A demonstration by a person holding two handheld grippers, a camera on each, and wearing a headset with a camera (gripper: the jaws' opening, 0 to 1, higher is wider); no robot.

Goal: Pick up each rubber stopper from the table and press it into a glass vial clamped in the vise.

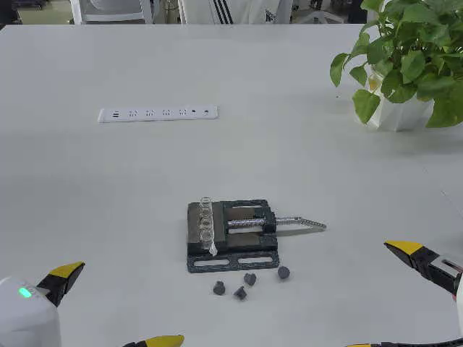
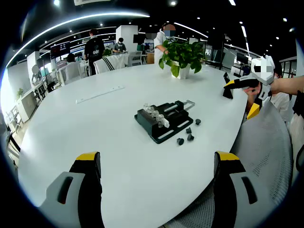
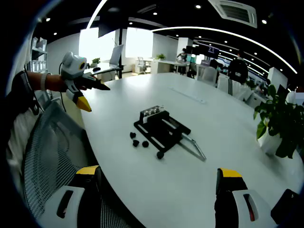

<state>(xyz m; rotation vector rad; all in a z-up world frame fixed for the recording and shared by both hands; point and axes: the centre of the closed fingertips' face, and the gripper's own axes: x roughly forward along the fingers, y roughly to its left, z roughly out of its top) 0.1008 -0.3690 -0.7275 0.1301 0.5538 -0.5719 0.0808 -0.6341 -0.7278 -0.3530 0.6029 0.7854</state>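
Observation:
A black vise [image 1: 235, 242] sits near the table's front edge with a row of clear glass vials [image 1: 207, 220] clamped in it. Several dark grey rubber stoppers [image 1: 240, 293] lie loose just in front of the vise. My left gripper [image 1: 116, 307] hovers open at the lower left, well short of the stoppers. At the lower right my right gripper [image 1: 380, 296] is open too, with nothing between its fingers. The left gripper view shows its open gripper [image 2: 157, 159] facing the vise [image 2: 164, 118] and stoppers [image 2: 187, 133]. The right gripper view shows its gripper [image 3: 158, 172] facing the vise [image 3: 161, 128].
A white power strip [image 1: 158, 113] lies at the back left of the table. A potted green plant [image 1: 405, 65] stands at the back right. The vise's handle [image 1: 300, 221] sticks out to the right. A mesh chair [image 2: 266, 156] stands by the table edge, and people sit far behind.

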